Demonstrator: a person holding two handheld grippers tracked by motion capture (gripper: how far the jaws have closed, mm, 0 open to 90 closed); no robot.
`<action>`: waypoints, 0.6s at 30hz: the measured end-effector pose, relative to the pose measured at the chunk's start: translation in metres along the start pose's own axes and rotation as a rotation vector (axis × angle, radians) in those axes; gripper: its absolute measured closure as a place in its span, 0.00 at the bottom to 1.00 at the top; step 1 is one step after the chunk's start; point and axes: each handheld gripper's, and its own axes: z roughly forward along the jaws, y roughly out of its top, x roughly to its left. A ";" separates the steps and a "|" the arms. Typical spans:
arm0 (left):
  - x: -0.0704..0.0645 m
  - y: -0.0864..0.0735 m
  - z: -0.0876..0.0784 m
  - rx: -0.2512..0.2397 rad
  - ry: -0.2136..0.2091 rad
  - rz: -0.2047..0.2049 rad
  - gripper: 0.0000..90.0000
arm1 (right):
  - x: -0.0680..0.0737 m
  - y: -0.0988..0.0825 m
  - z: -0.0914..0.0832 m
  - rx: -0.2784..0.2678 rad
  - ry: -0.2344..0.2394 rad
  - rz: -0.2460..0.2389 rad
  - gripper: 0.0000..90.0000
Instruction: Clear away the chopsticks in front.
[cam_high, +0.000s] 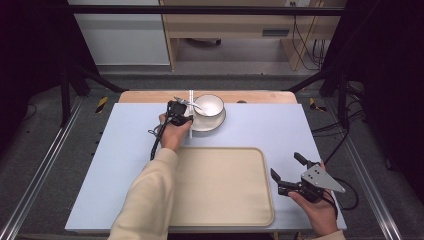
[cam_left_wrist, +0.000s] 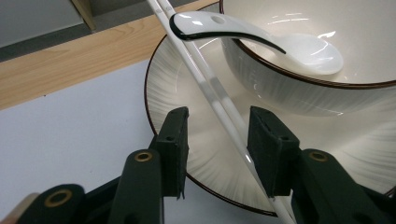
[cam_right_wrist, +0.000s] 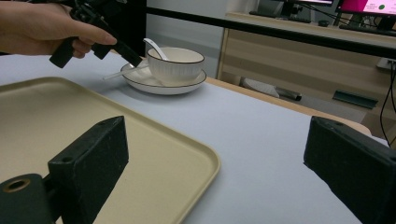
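**Chopsticks between the jaws**

The white chopsticks (cam_left_wrist: 212, 88) lie on the plate (cam_left_wrist: 163, 79), pointing from 11 to 5 o'clock. The left gripper (cam_left_wrist: 217, 135) is open around them. The right gripper (cam_high: 286, 176), far off, is open and empty.

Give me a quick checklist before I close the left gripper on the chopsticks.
1. Chopsticks between the jaws of the left gripper: ok.
2. Jaws open, not yet clamped: ok.
3. Chopsticks centred in the gap: not ok, they run close to one jaw.
4. Spoon clear of the jaws: ok, it rests in the bowl, though its handle lies over the chopsticks.
5. Plate rim free of the jaws: cannot tell.
6. Right gripper out of the way, open beside the tray: ok.
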 end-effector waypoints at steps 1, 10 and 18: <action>0.000 -0.001 0.001 0.001 0.005 -0.002 0.65 | 0.000 0.000 0.000 0.001 0.000 0.000 0.07; -0.003 -0.005 0.011 0.004 0.019 -0.051 0.79 | 0.000 0.000 0.000 0.002 0.003 0.003 0.08; -0.006 -0.006 0.015 -0.016 0.041 -0.110 0.85 | 0.000 0.000 0.000 0.003 0.006 0.004 0.08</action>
